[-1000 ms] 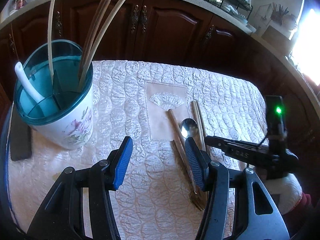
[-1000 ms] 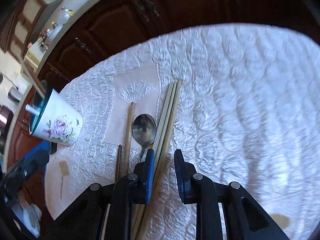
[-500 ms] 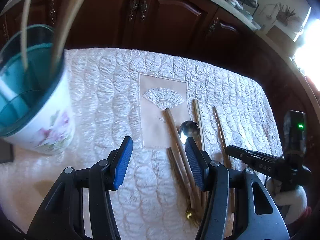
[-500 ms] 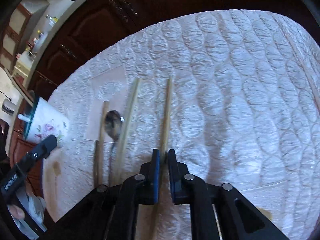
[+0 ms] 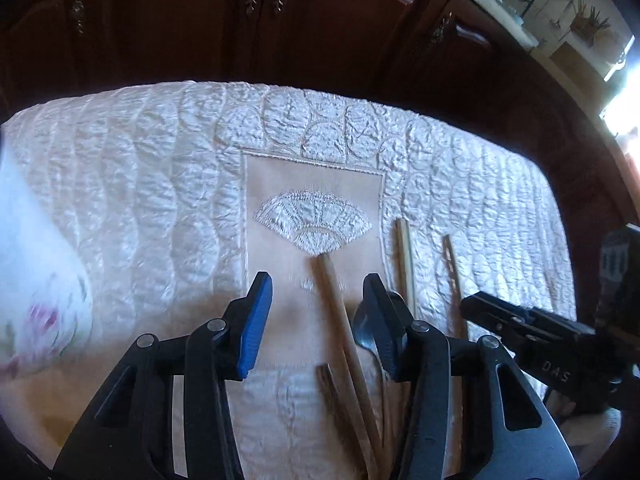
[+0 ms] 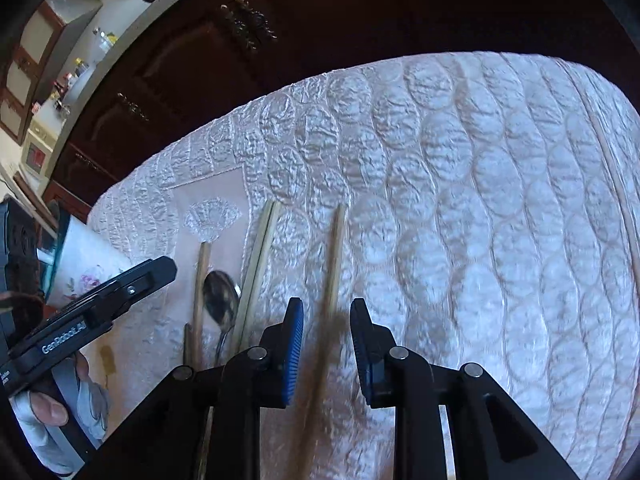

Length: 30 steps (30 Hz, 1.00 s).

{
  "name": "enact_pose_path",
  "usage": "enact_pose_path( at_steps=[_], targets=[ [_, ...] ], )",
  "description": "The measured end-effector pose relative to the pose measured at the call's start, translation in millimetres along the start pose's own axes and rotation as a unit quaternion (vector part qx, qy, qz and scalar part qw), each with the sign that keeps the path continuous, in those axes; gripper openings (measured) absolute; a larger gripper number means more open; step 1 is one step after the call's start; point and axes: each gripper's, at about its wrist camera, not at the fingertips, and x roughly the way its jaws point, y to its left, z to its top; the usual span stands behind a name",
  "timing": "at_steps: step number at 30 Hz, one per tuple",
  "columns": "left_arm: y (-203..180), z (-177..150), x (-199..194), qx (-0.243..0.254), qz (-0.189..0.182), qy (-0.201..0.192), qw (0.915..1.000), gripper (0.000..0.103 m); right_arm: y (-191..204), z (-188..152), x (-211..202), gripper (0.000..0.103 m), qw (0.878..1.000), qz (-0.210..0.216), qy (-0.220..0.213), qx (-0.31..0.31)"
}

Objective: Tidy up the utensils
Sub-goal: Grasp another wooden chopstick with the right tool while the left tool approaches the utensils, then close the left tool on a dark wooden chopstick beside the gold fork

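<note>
Utensils lie side by side on the quilted white cloth (image 5: 160, 184): a wooden handle (image 5: 332, 292), a metal spoon (image 6: 218, 300), a pair of pale chopsticks (image 6: 260, 248) and a single chopstick (image 6: 334, 264). My left gripper (image 5: 318, 284) hovers over the wooden handle, which lies between its closing jaws without either pad touching it. My right gripper (image 6: 326, 306) straddles the single chopstick. Its jaws are opening and the pads stand clear of the stick. The floral utensil holder (image 6: 88, 268) stands at the left.
Dark wooden cabinet doors (image 5: 320, 20) run just behind the table's far edge. A darker thin stick (image 5: 328, 384) lies beside the wooden handle. A gloved hand (image 6: 40, 412) holds the left gripper's body (image 6: 80, 328). The cloth to the right of the single chopstick is bare.
My left gripper moved right and down from the holder to over the wooden handle. My right gripper pulled one chopstick away from the pair, then spread its jaws off it.
</note>
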Motion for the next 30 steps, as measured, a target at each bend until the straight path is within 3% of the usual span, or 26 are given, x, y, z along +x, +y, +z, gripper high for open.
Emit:
enact_pose_path(
  at_steps=[6,12,15,30],
  targets=[
    [-8.7,3.2,22.8,0.016,0.009,0.029,0.9994,0.024,9.5,21.6,22.5,0.022,1.000,-0.012,0.017,-0.009],
    [-10.5,0.9,28.9,0.024,0.000,0.029,0.9993,0.010,21.5,35.2,37.5,0.020,0.999,-0.022,0.018,-0.022],
    [-9.1,1.3,22.2,0.020,-0.004,0.023,0.9995,0.010,25.1,37.6,40.9,0.006,1.000,-0.017,0.012,-0.014],
    [-7.0,-5.6,-69.8,0.021,-0.038,-0.061,0.9972,0.009,42.9,25.6,-59.4,0.005,0.996,0.027,-0.071,-0.054]
  ],
)
